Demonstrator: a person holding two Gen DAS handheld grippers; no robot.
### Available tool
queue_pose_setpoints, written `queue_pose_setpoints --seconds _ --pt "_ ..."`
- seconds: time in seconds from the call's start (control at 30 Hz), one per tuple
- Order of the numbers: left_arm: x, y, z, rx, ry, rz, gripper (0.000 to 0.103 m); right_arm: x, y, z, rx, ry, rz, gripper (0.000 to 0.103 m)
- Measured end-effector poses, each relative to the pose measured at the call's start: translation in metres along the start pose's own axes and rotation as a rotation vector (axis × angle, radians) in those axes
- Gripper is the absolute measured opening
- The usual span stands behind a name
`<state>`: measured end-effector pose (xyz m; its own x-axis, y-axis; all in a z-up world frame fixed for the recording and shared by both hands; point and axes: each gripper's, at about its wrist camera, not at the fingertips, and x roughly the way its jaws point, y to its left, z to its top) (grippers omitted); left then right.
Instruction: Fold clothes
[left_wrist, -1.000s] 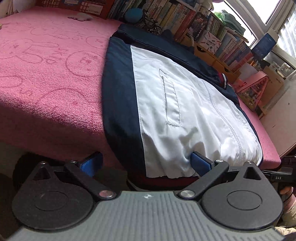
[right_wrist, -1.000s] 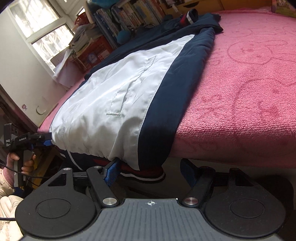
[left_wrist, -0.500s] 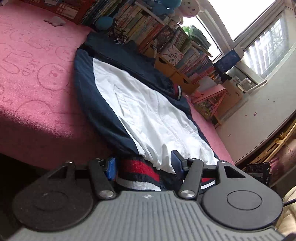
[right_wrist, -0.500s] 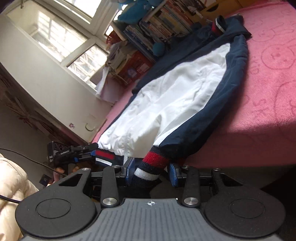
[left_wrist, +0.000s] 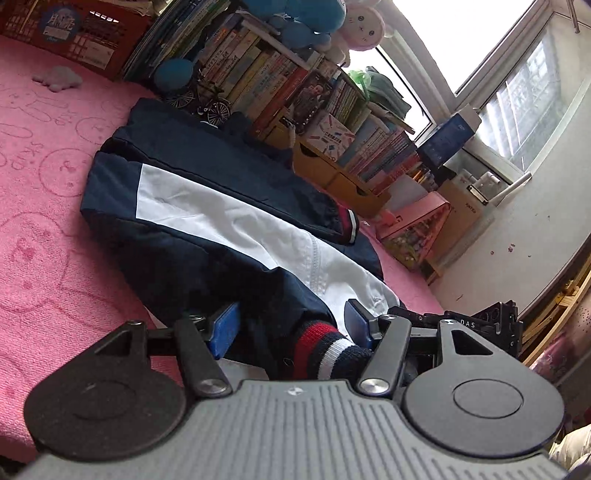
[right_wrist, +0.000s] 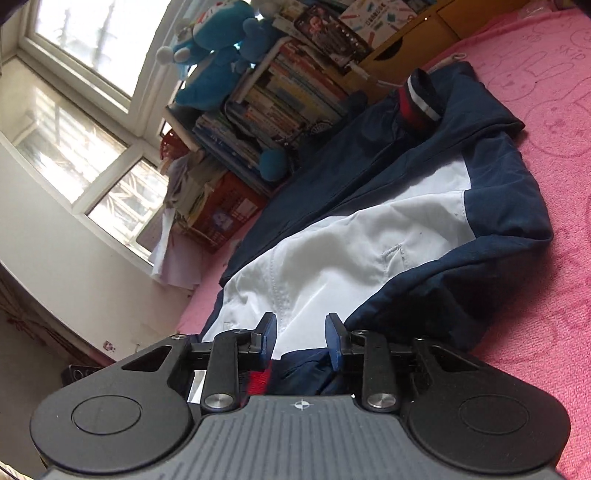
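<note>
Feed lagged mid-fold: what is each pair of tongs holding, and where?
Both grip the navy-and-white jacket by its red-white-navy striped ribbed hem: left tongs, right tongs.

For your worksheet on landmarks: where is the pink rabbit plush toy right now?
In the left wrist view, the pink rabbit plush sits at the top, on the bookshelf, right of a blue plush, beside the window.

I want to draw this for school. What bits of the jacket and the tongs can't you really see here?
- Left wrist view: the striped hem of the jacket runs under the camera body, so the left tongs grip is hidden.
- Right wrist view: the fabric between the right tongs drops behind the mount; only a red sliver shows.
- Both views: the jacket's underside lies against the pink bed.
- Book titles on the shelf are too small.
</note>
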<state>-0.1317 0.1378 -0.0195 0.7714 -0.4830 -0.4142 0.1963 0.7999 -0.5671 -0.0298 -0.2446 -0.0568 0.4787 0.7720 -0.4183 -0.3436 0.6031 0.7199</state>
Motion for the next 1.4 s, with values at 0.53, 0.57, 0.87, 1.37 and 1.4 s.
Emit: queue_pose_setpoints --seconds 0.53,0.57,0.87,1.37,1.4 --pt "0.034 -0.032 -0.021 0.428 0.113 0.362 0.087 -0.006 0.074 -0.037 -0.597 -0.129 -0.345 0.062" --pt "0.035 -0.032 -0.022 0.433 0.112 0.368 0.088 -0.013 0.076 -0.037 -0.621 -0.138 -0.368 0.068" --pt "0.039 -0.035 -0.022 0.429 0.105 0.382 0.09 -0.073 0.064 -0.058 -0.699 -0.015 -0.552 0.072" --pt "0.041 -0.039 -0.018 0.394 0.123 0.414 0.09 0.034 0.125 -0.072 -1.506 0.345 -0.126 0.103" --pt "0.039 -0.039 -0.017 0.39 0.124 0.411 0.09 0.041 0.123 -0.064 -1.431 0.38 -0.106 0.103"
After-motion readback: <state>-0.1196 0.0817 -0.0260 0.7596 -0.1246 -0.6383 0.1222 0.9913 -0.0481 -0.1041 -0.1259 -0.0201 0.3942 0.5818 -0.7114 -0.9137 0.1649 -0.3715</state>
